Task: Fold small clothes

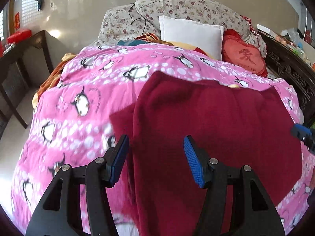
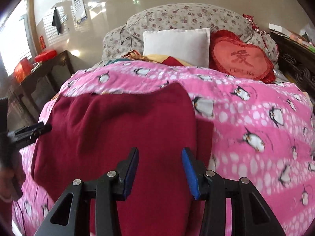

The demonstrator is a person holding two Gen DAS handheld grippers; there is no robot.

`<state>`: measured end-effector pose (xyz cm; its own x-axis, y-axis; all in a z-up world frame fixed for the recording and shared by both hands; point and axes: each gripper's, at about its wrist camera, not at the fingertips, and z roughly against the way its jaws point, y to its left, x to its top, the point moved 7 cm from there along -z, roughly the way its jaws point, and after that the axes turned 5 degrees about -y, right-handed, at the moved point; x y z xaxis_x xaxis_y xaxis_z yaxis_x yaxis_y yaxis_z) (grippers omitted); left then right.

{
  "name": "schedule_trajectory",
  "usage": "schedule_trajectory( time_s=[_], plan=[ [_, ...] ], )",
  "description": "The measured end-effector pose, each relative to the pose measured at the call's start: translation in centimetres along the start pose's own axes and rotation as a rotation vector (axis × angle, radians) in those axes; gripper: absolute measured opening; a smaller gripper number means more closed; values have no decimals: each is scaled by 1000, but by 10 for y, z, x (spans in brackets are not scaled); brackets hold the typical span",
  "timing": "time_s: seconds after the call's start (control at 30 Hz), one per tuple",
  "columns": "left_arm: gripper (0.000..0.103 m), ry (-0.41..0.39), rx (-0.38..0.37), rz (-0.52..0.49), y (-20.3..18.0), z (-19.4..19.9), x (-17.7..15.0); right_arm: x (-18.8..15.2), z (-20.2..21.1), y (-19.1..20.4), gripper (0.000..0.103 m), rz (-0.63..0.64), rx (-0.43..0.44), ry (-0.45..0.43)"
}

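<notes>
A dark red garment (image 1: pixel 212 129) lies spread on a pink penguin-print quilt (image 1: pixel 82 90). My left gripper (image 1: pixel 156 149) is open above the garment's left edge, holding nothing. In the right wrist view the same garment (image 2: pixel 122 125) covers the quilt (image 2: pixel 256 118). My right gripper (image 2: pixel 159 161) is open above the garment's right part, near its right edge. The right gripper also shows at the far right of the left wrist view (image 1: pixel 304 135), and the left gripper shows at the left of the right wrist view (image 2: pixel 33 130).
A white pillow (image 1: pixel 191 33), a red heart cushion (image 1: pixel 244 57) and a floral bedding pile (image 1: pixel 177 7) lie at the head of the bed. A dark wooden table (image 1: pixel 25 49) stands left of the bed. A carved dark bed frame (image 1: pixel 291 72) runs along the right.
</notes>
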<state>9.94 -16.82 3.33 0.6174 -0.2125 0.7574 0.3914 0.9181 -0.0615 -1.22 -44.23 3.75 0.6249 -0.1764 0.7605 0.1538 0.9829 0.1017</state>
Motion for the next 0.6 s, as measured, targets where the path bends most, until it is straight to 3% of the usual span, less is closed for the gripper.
schedule_trajectory(
  time_s=[0.13,0.27,0.6],
  plan=[
    [58,18,14,9,2,11,-15,-21,15,2,44,-7,22,6],
    [58,15,25,12,3,20,-26,-38,3,0,44,-7,25,31],
    [58,26,5,78,9,41,-45,-35,25,12,44,-43,36,29]
  ],
)
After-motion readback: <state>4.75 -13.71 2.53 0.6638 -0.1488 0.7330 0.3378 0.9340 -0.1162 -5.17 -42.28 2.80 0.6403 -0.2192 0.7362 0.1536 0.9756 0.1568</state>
